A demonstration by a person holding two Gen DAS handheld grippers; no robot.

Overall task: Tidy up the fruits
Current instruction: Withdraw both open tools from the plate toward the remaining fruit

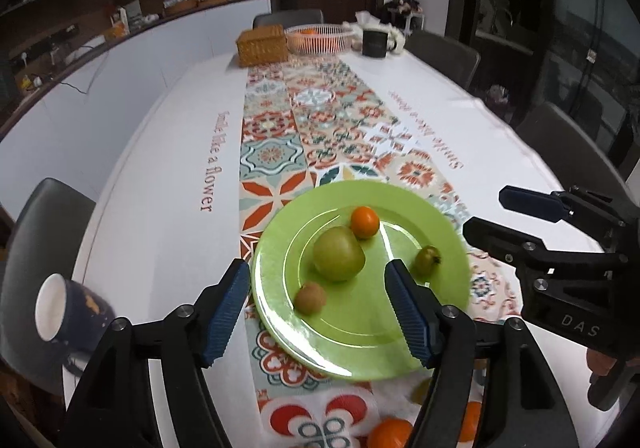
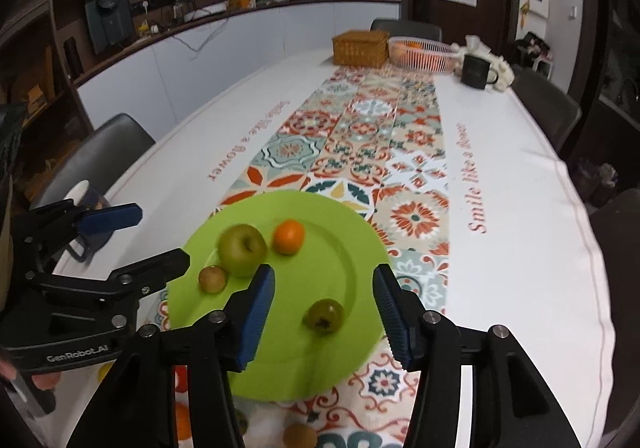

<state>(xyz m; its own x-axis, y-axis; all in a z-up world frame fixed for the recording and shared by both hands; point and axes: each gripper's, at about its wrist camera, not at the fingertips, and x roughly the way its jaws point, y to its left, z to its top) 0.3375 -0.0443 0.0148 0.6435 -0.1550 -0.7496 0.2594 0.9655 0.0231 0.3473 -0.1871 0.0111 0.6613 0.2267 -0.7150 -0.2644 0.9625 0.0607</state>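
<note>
**Clerk:** Fruits, four, on green plate (image 1: 280, 324). Green apple (image 1: 338, 254) at plate's centre. Tangerine (image 1: 365, 222) just beside apple, toward plate's far rim. Brown kiwi-like fruit (image 1: 310, 298) toward plate's near-left rim. Small green fruit (image 1: 428, 259) toward plate's right rim, apart from the rest.

**Checker:** Anything off plate?

**Clerk:** Loose orange fruit (image 1: 390, 434) on patterned cloth (image 1: 272, 156), just past plate's near rim. More beside it, partly hidden behind fingers; count uncertain.

**Checker:** Tongs?

**Clerk:** Left gripper (image 1: 316, 308) released, nothing between pads, above plate's near-left part. Right gripper (image 2: 324, 300) likewise released and empty, above plate's near-right part. Small green fruit framed between its fingers, untouched.

**Checker:** Step in hand?

**Clerk:** By judgement, fetching next loose fruit from past plate's near rim.
- Clear rim before descending.
- Come from above, pads either side of widest part.
- Close gently: round fruit, prone to roll.
- Set down on bare patch by plate's far-right rim, well off apple.
- One gripper at a time, since both crowd plate's near side.
</note>
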